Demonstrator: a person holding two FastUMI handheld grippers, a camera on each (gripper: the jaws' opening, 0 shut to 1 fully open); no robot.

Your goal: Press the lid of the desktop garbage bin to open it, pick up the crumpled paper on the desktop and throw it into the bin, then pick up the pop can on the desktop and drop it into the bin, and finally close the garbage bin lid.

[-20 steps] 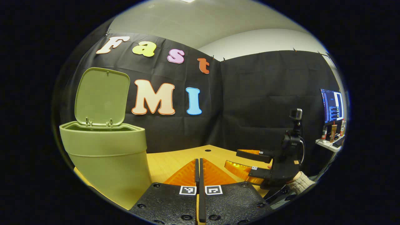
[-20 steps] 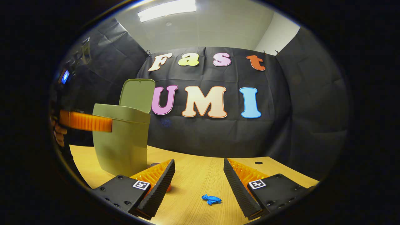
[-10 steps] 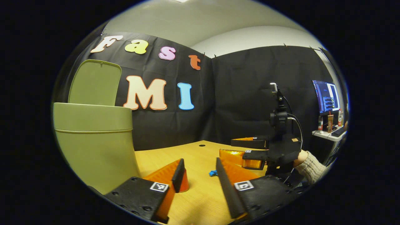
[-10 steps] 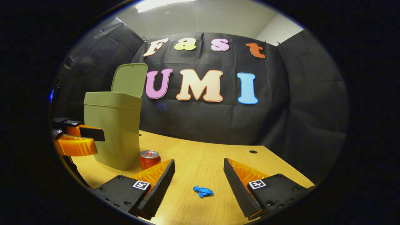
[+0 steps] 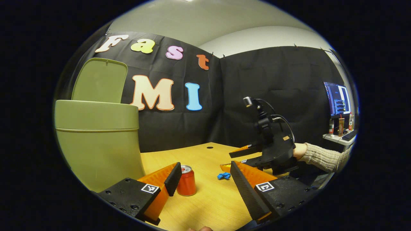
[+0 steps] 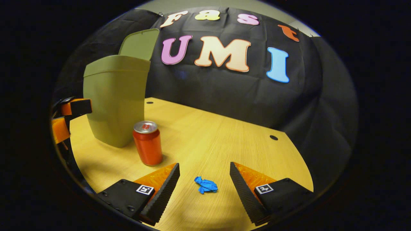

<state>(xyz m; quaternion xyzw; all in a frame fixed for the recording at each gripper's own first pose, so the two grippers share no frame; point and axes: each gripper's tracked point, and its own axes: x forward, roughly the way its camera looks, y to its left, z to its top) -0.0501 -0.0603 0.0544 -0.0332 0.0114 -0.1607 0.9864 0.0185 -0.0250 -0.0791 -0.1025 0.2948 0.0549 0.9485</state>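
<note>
Your bin [image 6: 115, 99] stands on the desk [image 6: 224, 141], lid [image 6: 138, 43] up; can [image 6: 147, 142] just beside it, paper [image 6: 205, 185] between your right gripper [image 6: 204, 183] fingers. Both grippers, left [image 5: 205, 179] included, gape wide, empty. Since a second ago your left has opened and your right tipped down

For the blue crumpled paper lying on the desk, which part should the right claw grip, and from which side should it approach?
Grip the crumpled paper across its bunched middle, coming down from above. It is a small, low, irregular wad lying flat on the desk with no handle or edge to catch. The right claw is open and the wad already sits between its fingers, apart from the pop can, so a straight descent seems likely to work.
</note>
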